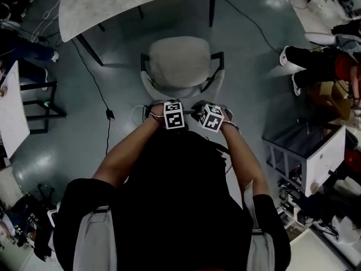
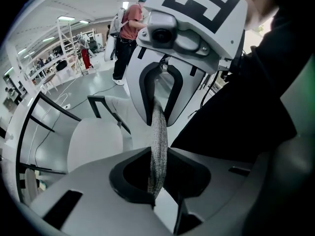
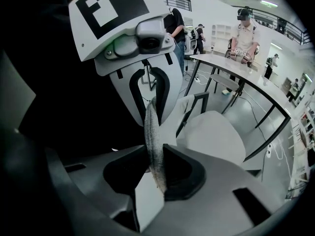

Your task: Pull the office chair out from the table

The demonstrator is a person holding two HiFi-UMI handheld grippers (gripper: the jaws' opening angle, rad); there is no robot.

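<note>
The office chair has a pale seat (image 1: 181, 61), black armrests and a grey fabric backrest. It stands just in front of the marble-topped table (image 1: 130, 1), with the seat out from under it. My left gripper (image 1: 171, 105) and right gripper (image 1: 204, 106) sit side by side on the backrest's top edge, both shut on it. In the left gripper view the backrest edge (image 2: 158, 141) runs between my left gripper's (image 2: 157, 183) jaws toward the right gripper (image 2: 158, 114). The right gripper view shows the same edge (image 3: 151, 141) clamped in the right gripper (image 3: 156, 178), the seat (image 3: 211, 132) beyond.
A black cable (image 1: 104, 103) trails over the floor left of the chair. A white cabinet (image 1: 316, 157) stands at the right, with a seated person (image 1: 316, 61) beyond it. A black frame (image 1: 39, 103) is at the left. Another person (image 3: 246, 28) stands at the table's far end.
</note>
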